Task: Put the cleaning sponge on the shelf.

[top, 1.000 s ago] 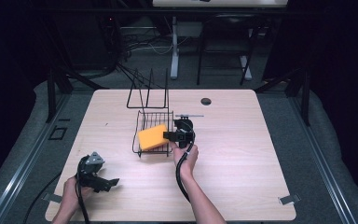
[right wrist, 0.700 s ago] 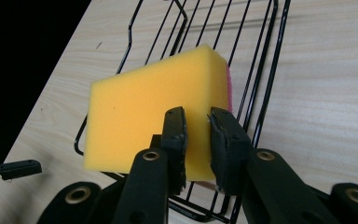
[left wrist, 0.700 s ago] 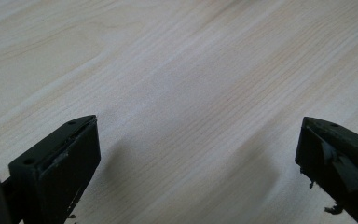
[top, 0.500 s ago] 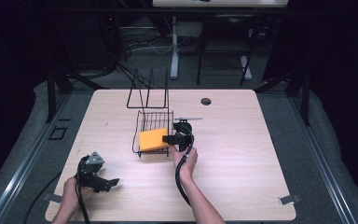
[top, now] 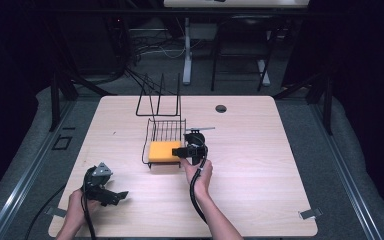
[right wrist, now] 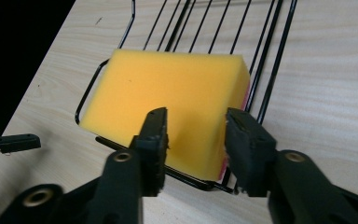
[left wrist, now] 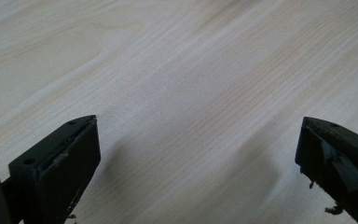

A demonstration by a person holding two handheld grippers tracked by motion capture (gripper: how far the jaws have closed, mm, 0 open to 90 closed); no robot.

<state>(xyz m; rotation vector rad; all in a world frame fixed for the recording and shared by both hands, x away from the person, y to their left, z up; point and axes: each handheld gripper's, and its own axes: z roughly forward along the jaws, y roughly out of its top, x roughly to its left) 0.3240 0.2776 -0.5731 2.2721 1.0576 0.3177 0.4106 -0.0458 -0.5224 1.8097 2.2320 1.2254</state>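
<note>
1. While the right gripper (top: 180,150) sits at the rack's 3 o'clock edge, its jaws have just been opening; in the right gripper view they stand apart above the sponge (right wrist: 168,102), pads (right wrist: 154,135) off the foam, so the sponge is let go.
2. Sponge: yellow block, thin pink layer at one edge, lying flat in the low part of the wire rack (top: 166,131), near table (top: 280,150) centre.
3. Handling, my guess: light, soft, squashes under a pinch and springs back; not fragile, not slippery. Foam face grips well.
4. Where to grab: across the short sides near the middle, or pinch the near edge top-to-bottom; keep pads off the rack wires, which run close along its 3 o'clock side.
5. Left gripper (top: 111,196) at 7 o'clock of the table, jaws wide apart over bare wood, nothing between them.
</note>
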